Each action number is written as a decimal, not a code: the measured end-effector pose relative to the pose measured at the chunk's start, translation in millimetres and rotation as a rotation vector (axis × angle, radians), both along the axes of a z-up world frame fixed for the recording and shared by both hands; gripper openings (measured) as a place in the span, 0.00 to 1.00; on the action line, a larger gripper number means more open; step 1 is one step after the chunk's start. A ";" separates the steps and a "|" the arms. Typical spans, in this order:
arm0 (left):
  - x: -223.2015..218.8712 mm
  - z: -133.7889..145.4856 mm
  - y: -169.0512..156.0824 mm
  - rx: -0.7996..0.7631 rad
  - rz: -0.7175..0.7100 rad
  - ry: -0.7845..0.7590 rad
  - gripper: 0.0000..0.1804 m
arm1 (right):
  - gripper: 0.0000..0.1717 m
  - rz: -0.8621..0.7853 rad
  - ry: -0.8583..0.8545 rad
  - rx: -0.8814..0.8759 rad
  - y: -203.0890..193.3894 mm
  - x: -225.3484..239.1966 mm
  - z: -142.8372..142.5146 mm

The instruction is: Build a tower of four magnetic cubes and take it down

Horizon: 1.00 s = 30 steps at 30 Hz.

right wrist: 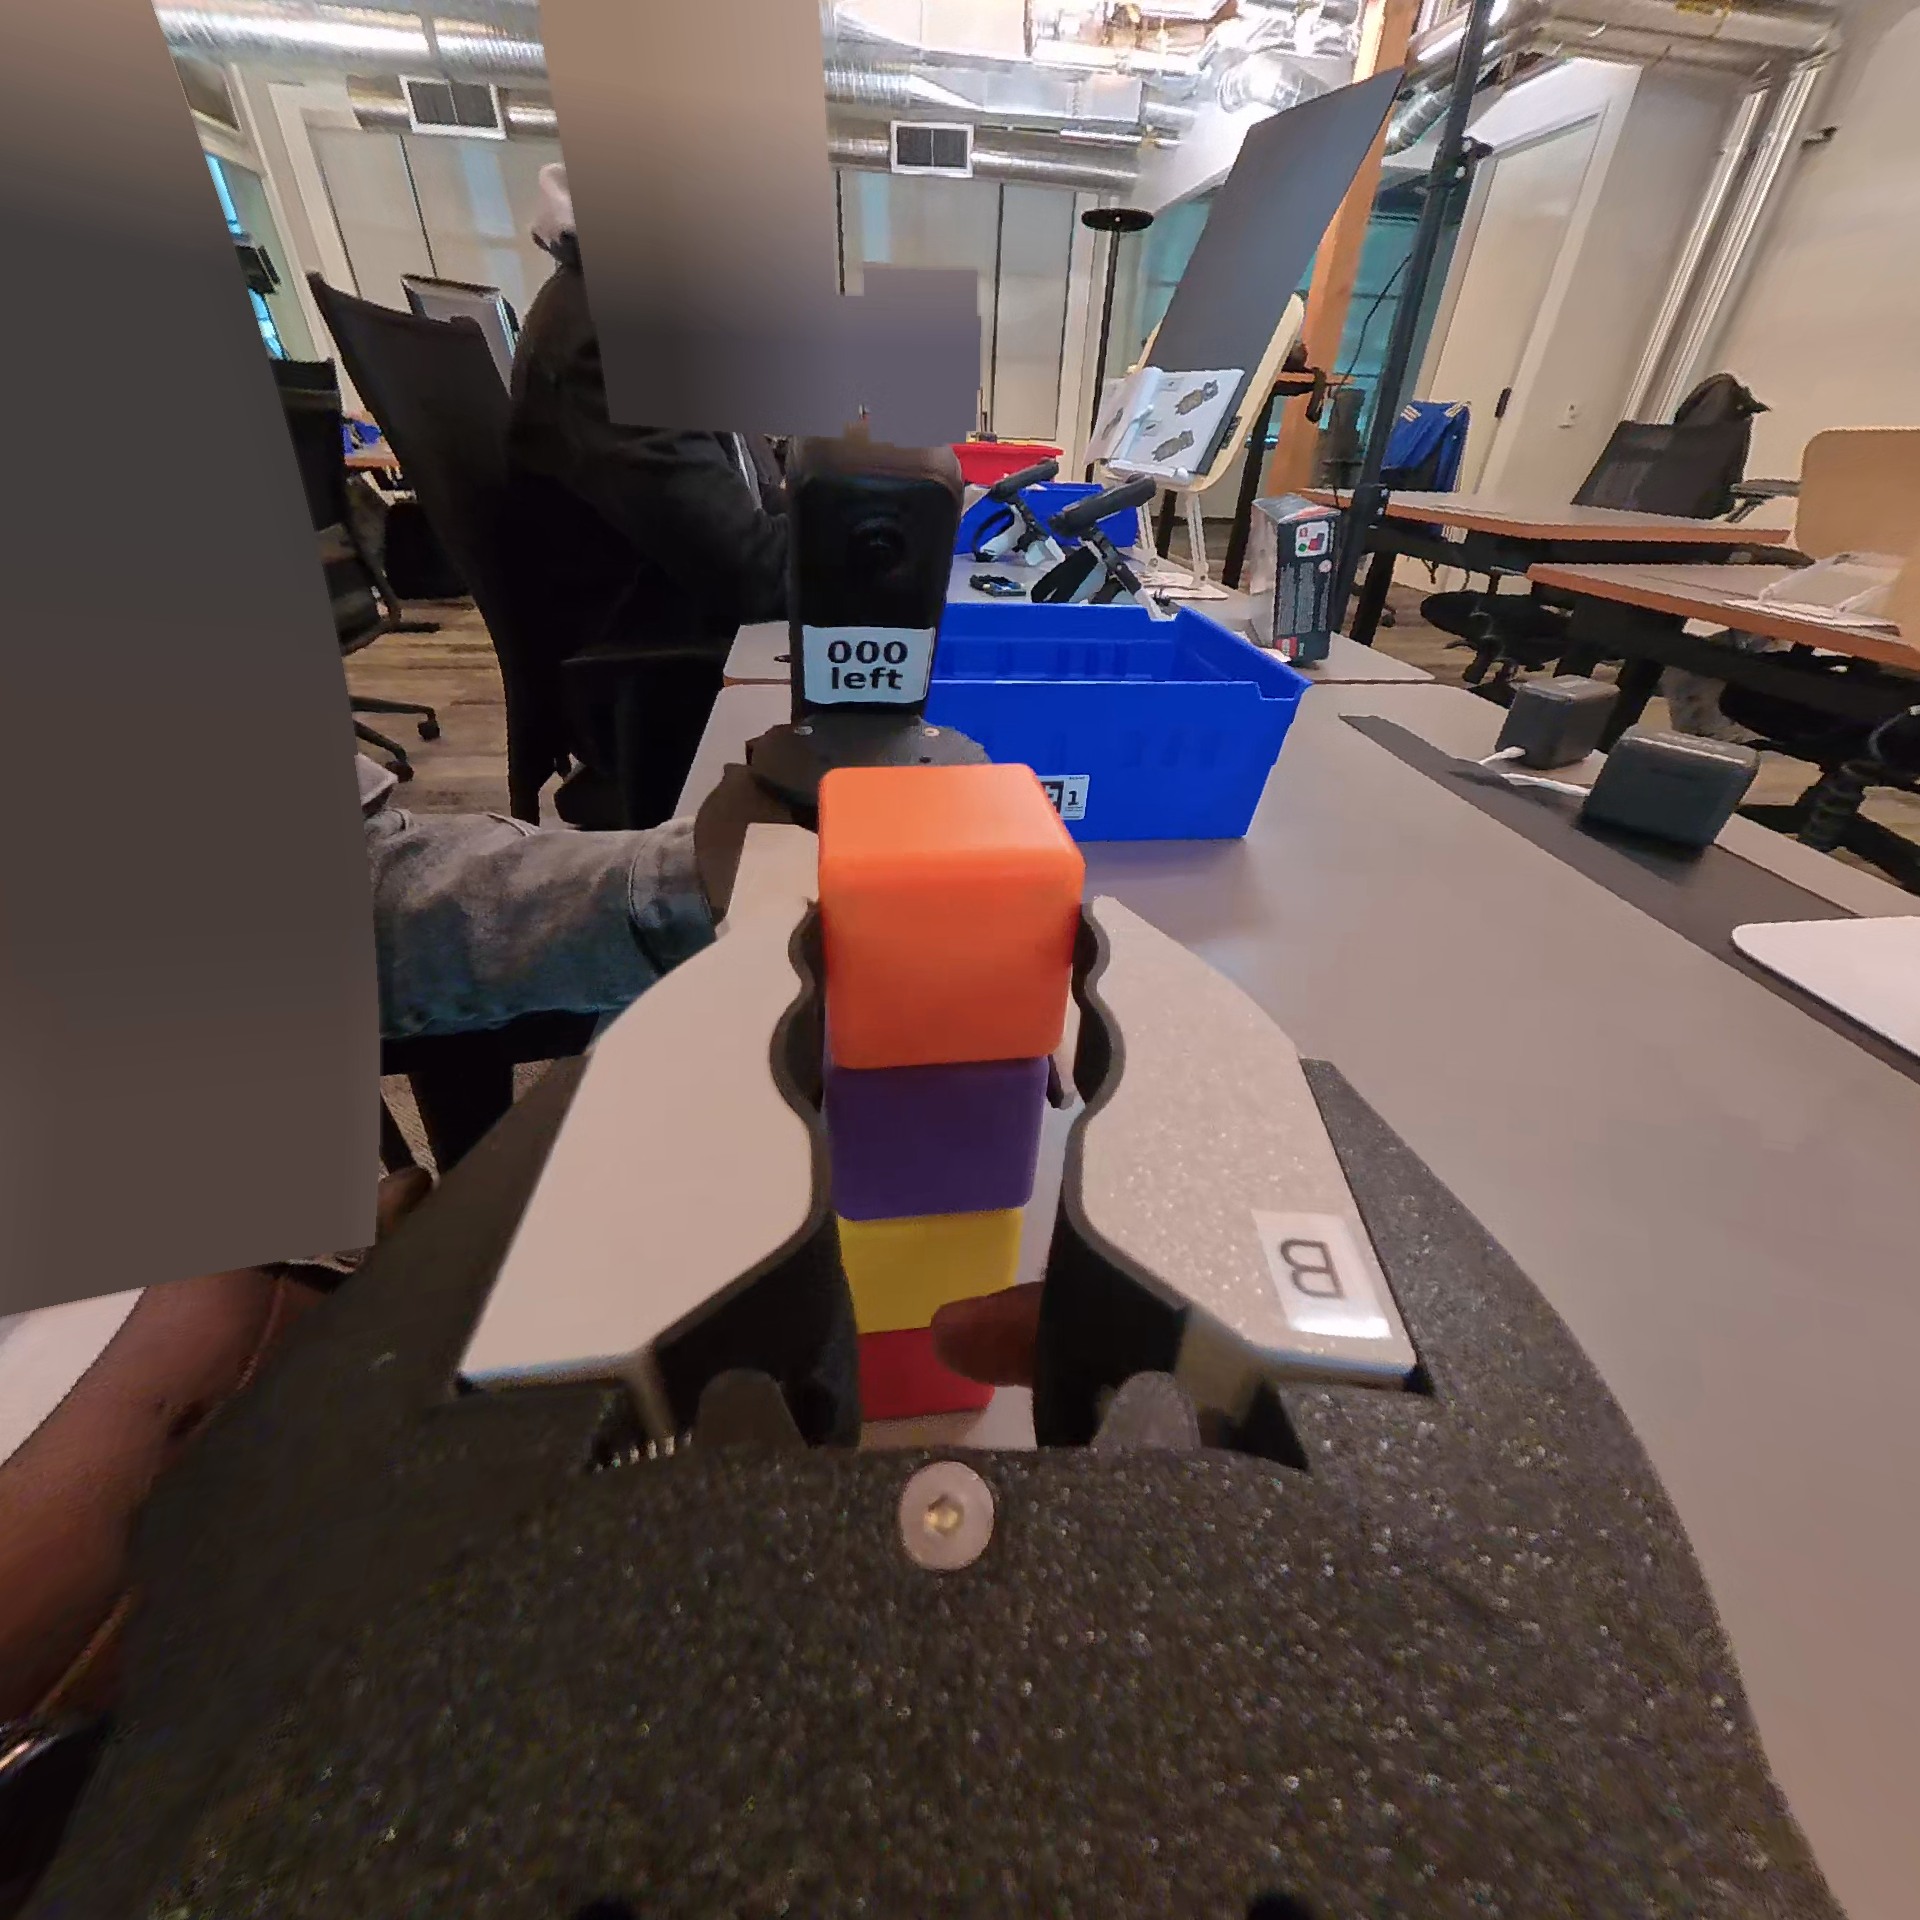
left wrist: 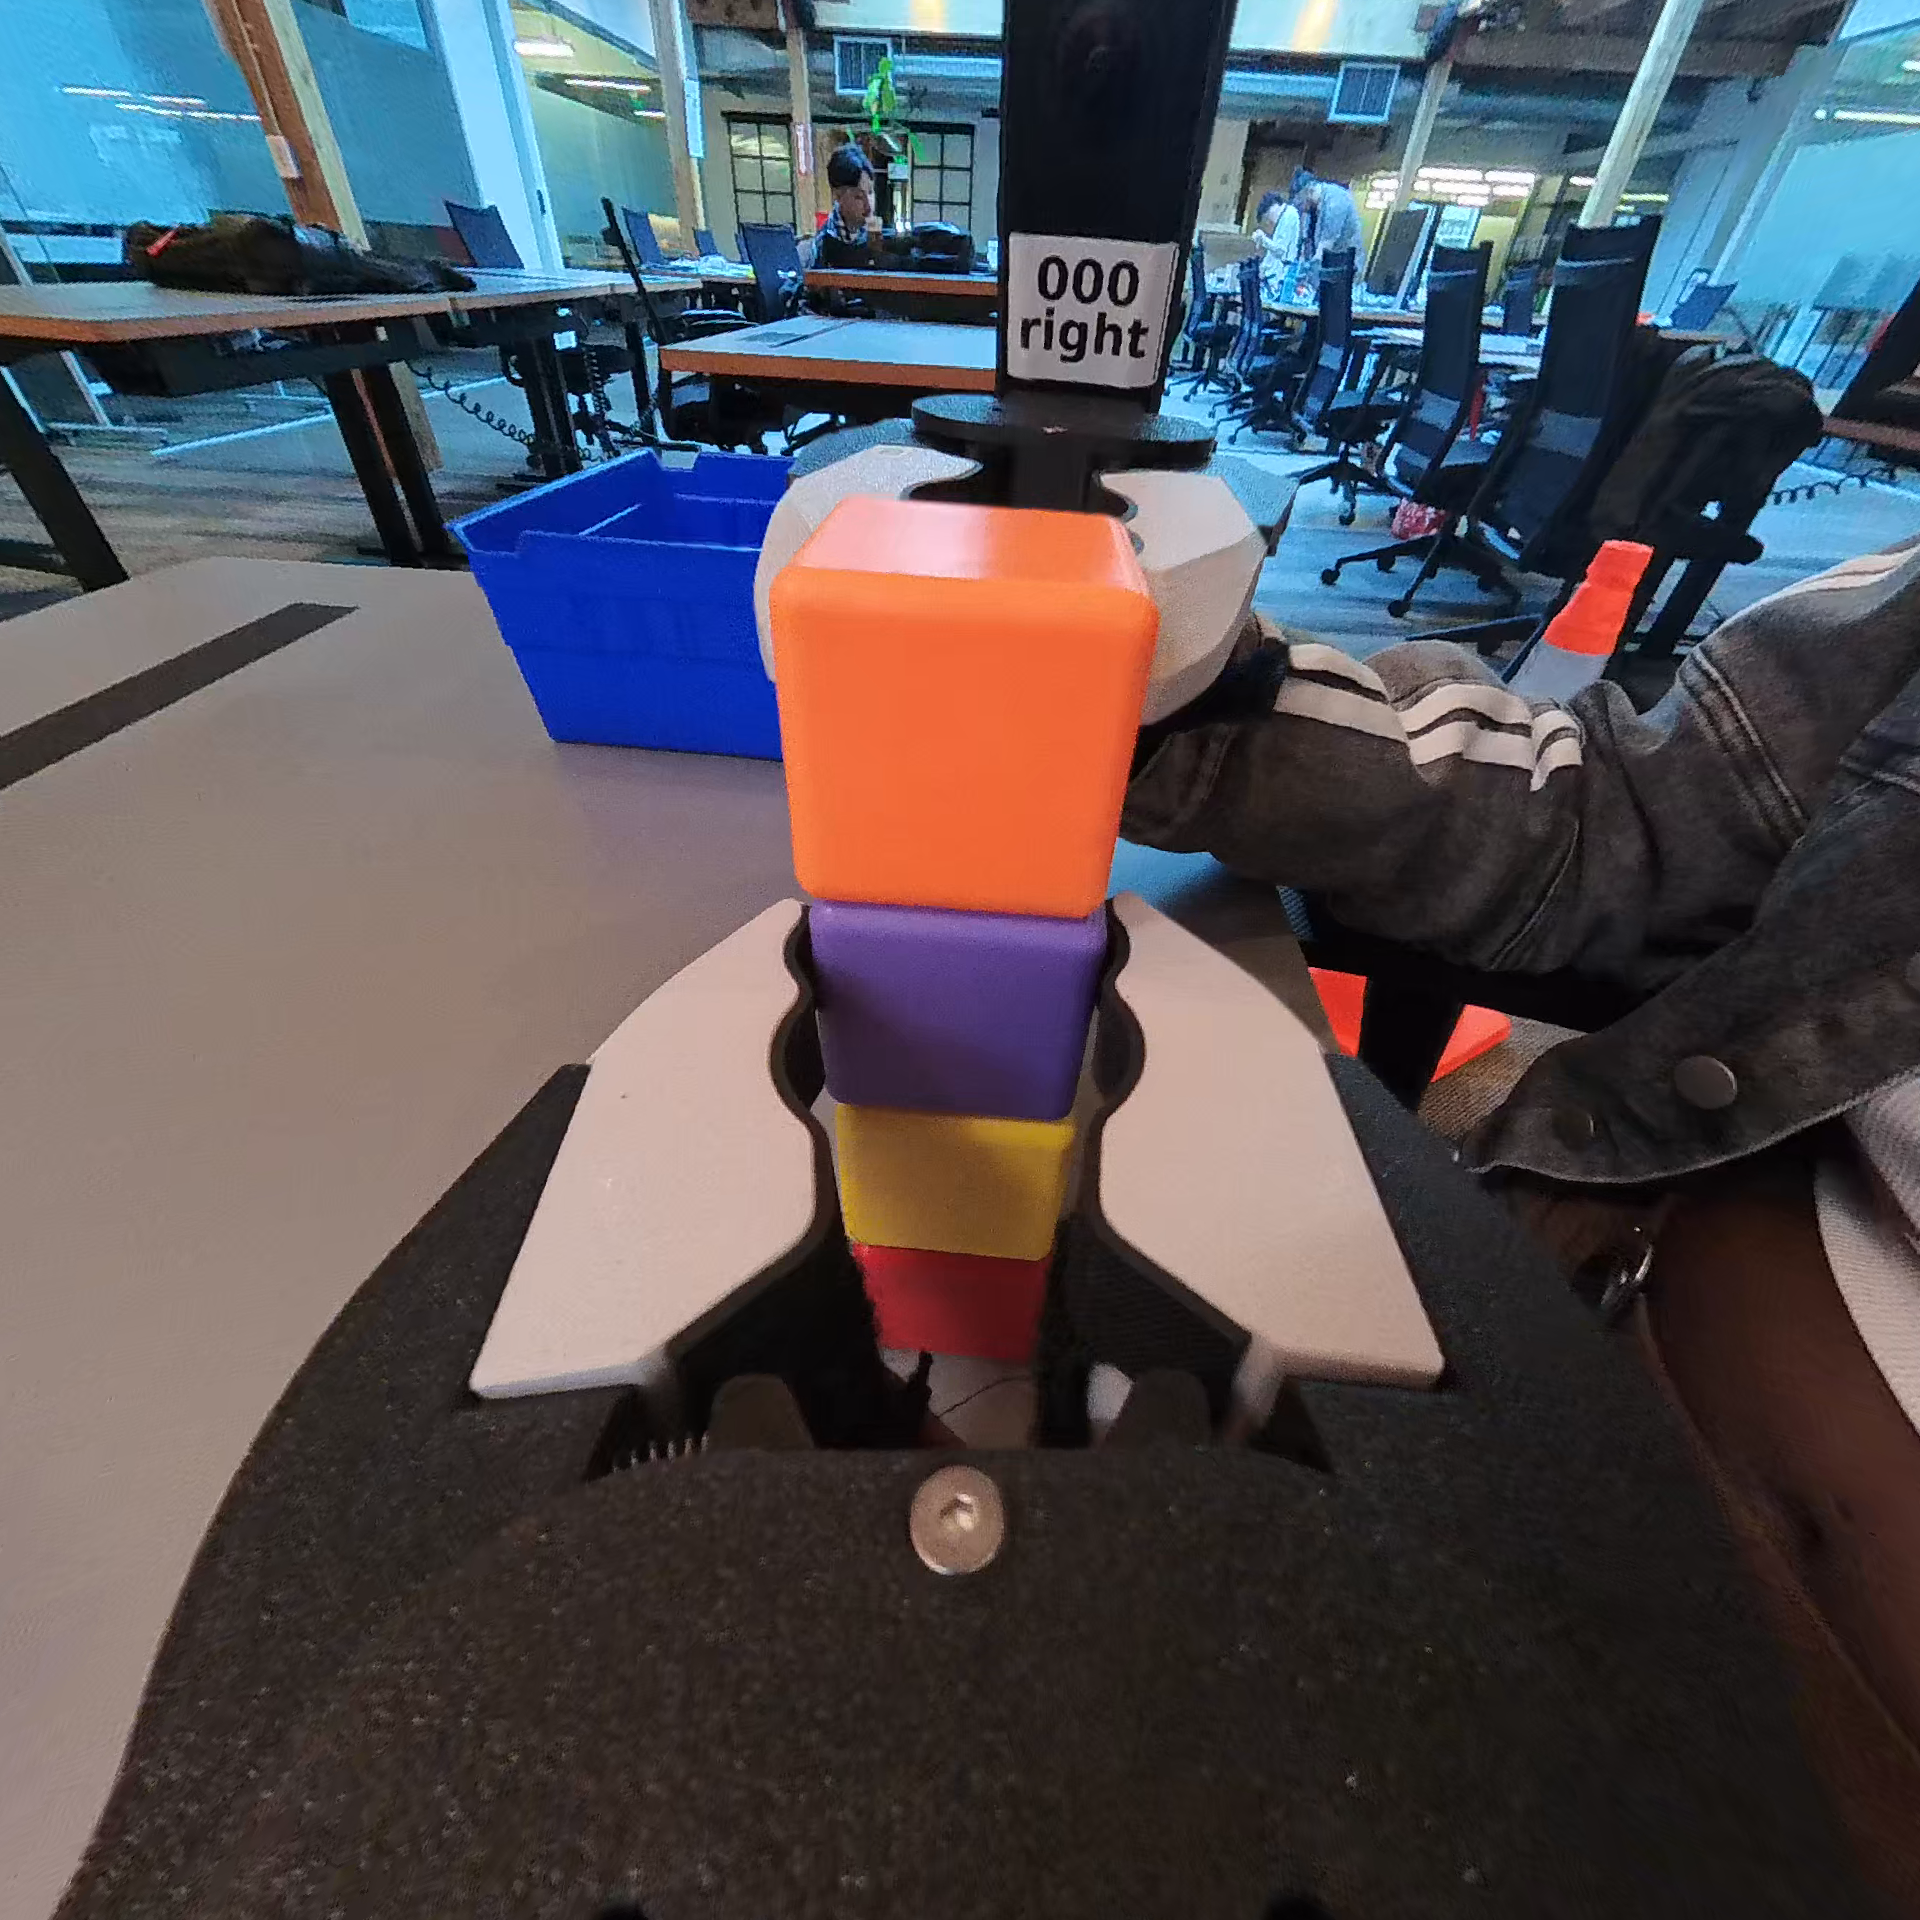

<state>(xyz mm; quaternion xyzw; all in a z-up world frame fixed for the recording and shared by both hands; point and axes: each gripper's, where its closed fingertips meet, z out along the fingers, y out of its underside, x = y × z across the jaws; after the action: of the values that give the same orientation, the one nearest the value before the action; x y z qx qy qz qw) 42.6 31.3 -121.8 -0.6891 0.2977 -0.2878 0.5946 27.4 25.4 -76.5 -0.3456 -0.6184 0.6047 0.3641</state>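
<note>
If the orange cube (right wrist: 945,914) is pulled askew, the magnets may drag the purple cube (left wrist: 956,1008) along and the tower on the table (left wrist: 260,935) may be toppled. The left gripper (left wrist: 957,987) is pinched on the purple cube; the right gripper (right wrist: 948,966) is pinched on the orange cube, topmost above purple, yellow and red.

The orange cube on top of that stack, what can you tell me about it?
The orange cube is a smooth, matte, plastic-looking block with rounded edges, sitting upright as the top of a four-cube tower, directly on the purple cube; yellow and red cubes lie below. The right gripper has its jaws closed on the orange cube's two sides. The left gripper grips the purple cube just beneath. A blue bin stands behind on the grey table.
</note>
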 end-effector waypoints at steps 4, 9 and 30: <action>0.9 -0.5 -0.2 -0.009 0.001 0.011 0.27 | 0.26 -0.010 0.005 0.050 -0.1 2.7 0.7; 1.2 -0.5 -0.3 -0.012 -0.001 0.012 0.28 | 0.27 -0.080 0.064 0.078 10.7 11.5 21.2; 2.0 -0.2 -0.4 -0.001 -0.008 -0.002 0.27 | 0.27 -1.224 -1.129 -0.016 317.2 167.6 -72.1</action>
<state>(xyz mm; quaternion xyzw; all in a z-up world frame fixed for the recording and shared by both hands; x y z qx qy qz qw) 44.6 30.9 -122.0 -0.6880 0.2997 -0.2908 0.5935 195.0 342.6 -148.7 -0.8747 -0.4065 0.0400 0.2610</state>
